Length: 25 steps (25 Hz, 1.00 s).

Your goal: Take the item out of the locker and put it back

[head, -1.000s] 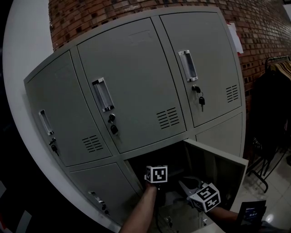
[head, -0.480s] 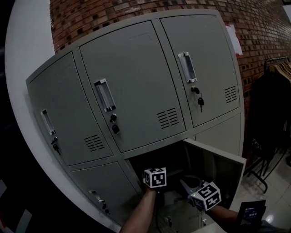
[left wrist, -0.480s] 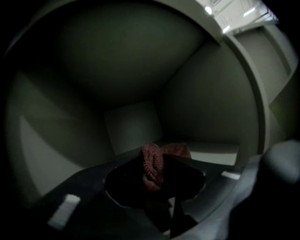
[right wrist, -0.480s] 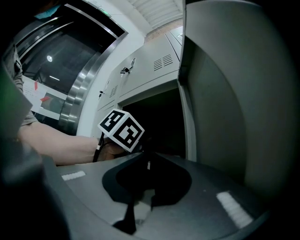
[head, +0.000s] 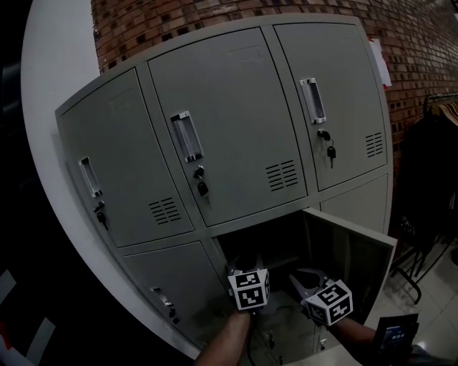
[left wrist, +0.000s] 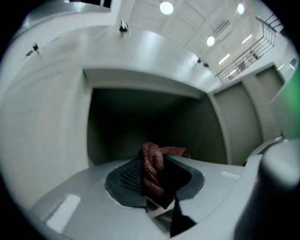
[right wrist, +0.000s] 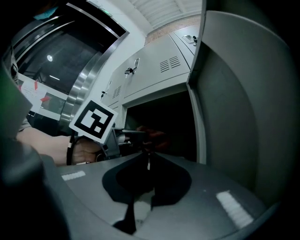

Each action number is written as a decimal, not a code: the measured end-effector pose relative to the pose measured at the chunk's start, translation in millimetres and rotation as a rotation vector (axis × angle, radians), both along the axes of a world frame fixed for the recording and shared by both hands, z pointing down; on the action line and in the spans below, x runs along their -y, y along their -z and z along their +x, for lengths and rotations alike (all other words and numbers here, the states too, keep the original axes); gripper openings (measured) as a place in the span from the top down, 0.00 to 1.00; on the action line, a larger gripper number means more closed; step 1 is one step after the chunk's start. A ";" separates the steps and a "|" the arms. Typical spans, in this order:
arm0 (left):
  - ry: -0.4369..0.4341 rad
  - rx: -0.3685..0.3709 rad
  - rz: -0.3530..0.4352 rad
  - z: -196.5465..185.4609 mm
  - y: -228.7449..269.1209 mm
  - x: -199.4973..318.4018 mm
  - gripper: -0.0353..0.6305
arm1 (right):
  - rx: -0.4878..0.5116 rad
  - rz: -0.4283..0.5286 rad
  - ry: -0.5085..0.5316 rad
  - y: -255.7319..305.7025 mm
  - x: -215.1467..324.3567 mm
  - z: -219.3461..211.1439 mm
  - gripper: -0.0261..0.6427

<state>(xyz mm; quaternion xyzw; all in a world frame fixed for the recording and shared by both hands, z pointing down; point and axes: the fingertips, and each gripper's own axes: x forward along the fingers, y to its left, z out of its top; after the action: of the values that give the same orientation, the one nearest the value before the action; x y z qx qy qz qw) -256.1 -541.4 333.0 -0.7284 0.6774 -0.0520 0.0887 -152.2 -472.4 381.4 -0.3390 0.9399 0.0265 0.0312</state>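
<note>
I can read no words or numbers anywhere; the left marker cube [head: 249, 289] and the right marker cube [head: 330, 300] show only black-and-white square patterns; the paper sheet [head: 381, 63] on the brick wall [head: 215, 14] is too small to read; the dark card [head: 395, 334] at the lower right bears pale print, too blurred to read.

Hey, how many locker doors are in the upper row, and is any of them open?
3, all shut: the left door, the middle door and the right door. The cabinet's edges show, so none seems hidden.
</note>
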 end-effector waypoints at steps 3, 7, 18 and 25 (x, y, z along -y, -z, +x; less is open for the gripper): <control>-0.046 -0.019 0.042 6.5 10.6 -25.3 0.80 | -0.007 -0.014 -0.008 -0.4 -10.6 -1.0 0.95; -0.101 -0.044 0.058 12.3 11.0 -55.9 0.80 | -0.017 -0.025 -0.041 -5.3 -25.6 1.9 0.95; -0.138 -0.080 0.018 23.3 -17.8 -123.9 0.80 | -0.028 -0.066 -0.066 -17.2 -80.3 13.4 0.95; -0.061 -0.103 0.009 48.6 -28.6 -180.8 0.80 | -0.003 -0.061 0.006 -18.0 -120.9 45.6 0.95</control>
<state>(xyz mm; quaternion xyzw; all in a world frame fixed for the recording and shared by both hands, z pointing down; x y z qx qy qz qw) -207.5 -360.6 361.6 -0.7501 0.6587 -0.0089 0.0586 -106.6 -351.5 399.4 -0.3367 0.9414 -0.0018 0.0196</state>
